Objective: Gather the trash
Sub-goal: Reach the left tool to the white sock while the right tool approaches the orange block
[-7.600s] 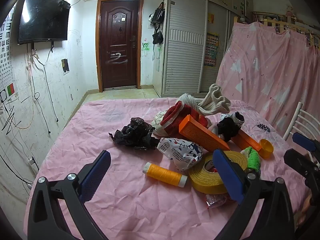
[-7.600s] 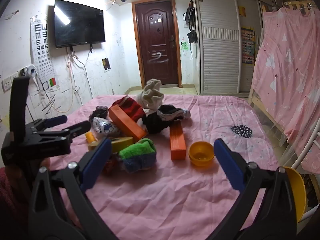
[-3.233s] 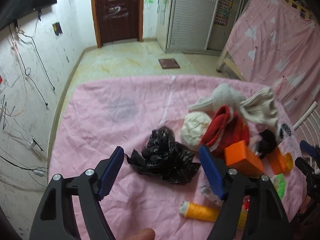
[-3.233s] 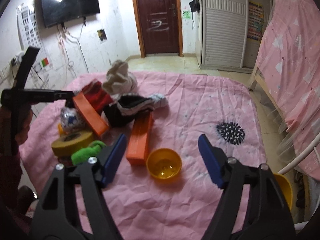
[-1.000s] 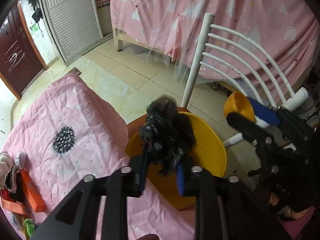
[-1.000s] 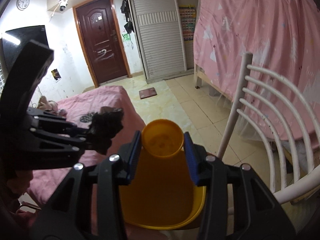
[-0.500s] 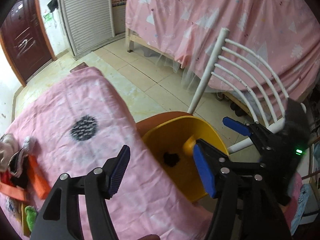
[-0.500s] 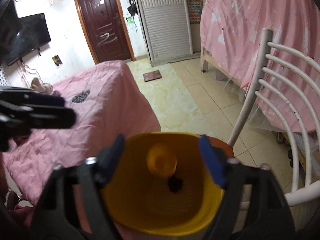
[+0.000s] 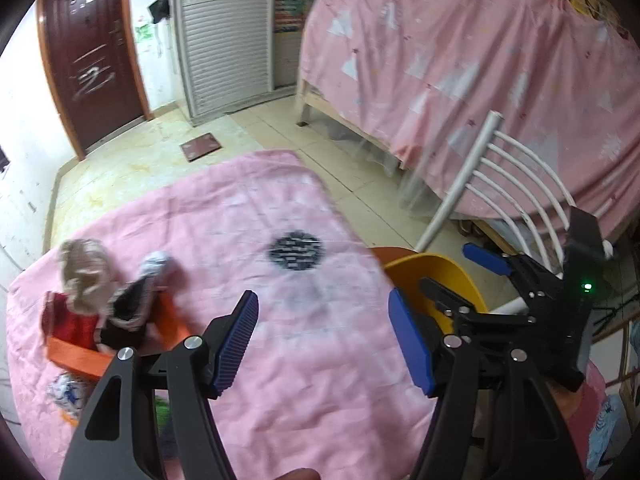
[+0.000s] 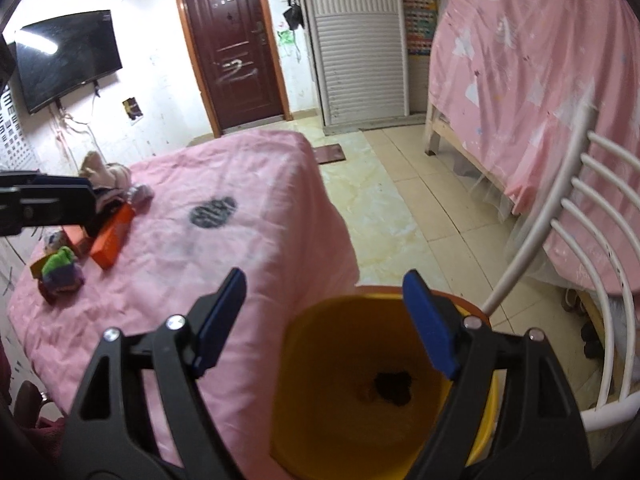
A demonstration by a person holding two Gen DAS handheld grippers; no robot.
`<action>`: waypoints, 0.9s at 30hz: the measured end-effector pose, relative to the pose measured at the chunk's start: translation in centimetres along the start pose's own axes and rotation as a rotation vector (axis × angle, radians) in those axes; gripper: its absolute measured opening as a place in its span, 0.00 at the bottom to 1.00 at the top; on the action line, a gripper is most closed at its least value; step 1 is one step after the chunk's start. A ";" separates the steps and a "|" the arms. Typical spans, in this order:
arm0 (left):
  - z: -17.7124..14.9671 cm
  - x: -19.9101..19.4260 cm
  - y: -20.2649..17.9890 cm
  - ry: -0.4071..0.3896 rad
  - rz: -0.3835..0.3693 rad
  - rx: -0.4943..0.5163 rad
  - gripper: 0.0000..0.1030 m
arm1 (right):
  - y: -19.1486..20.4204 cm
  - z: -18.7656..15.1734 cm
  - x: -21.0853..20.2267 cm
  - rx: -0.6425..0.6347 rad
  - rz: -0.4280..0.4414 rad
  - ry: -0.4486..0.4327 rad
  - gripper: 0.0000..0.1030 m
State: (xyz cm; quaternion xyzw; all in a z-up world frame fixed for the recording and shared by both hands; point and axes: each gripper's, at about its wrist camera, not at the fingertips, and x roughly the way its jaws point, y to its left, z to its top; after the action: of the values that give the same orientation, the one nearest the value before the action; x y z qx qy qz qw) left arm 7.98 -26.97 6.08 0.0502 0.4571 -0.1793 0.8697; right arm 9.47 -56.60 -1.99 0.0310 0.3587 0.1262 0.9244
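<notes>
The left claw (image 9: 322, 340) hung over the pink bedspread (image 9: 240, 240) with its jaws spread wide and nothing between the blue pads (image 9: 236, 344). Ahead of it on the cloth lay a dark round print (image 9: 295, 247). To its left, near the far corner of the bed, sat a blurred heap: a pale bundle (image 9: 82, 268), something red (image 9: 74, 326), a dark sock-like piece (image 9: 128, 308) and an orange box (image 9: 80, 356). Just right of its right pad, off the bed's edge, stood the yellow bin (image 9: 432, 276), and past that the right claw (image 9: 460, 276) showed from the side, also gaping.

From its own camera, the right claw (image 10: 324, 320) was wide open as well and held nothing. The yellow bin (image 10: 320, 392) stood directly below and slightly right of it, its rim passing under the right pad (image 10: 430, 324). At the bottom of the bin lay the black crumpled trash (image 10: 394, 388), beside a faint yellowish round shape I could not make out. A white chair (image 10: 572, 264) stood to the right of the claw, close to the bin. To the left, the bedspread (image 10: 240, 208) carried the orange box (image 10: 112, 236), a green bundle (image 10: 60, 262) and the pale heap (image 10: 108, 176), with the left claw's black arm (image 10: 44, 204) reaching in over them from the picture's edge.
</notes>
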 end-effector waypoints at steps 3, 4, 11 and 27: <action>-0.1 -0.9 2.3 -0.012 0.028 -0.023 0.59 | 1.7 0.8 0.0 -0.023 0.012 -0.007 0.75; -0.1 -1.2 3.2 -0.016 0.038 -0.031 0.59 | 2.5 1.2 0.0 -0.034 0.018 -0.010 0.75; -0.2 -3.1 7.8 -0.034 0.091 -0.060 0.59 | 6.8 3.4 0.7 -0.084 0.060 -0.018 0.75; 0.4 -3.0 16.9 -0.003 0.164 -0.126 0.59 | 17.1 6.4 3.7 -0.190 0.183 0.013 0.76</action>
State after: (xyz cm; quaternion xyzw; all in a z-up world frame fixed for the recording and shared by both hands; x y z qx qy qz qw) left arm 12.76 -10.57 7.39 0.0324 0.4607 -0.0786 0.8835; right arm 12.78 -38.97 2.83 -0.0251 0.3467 0.2434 0.9055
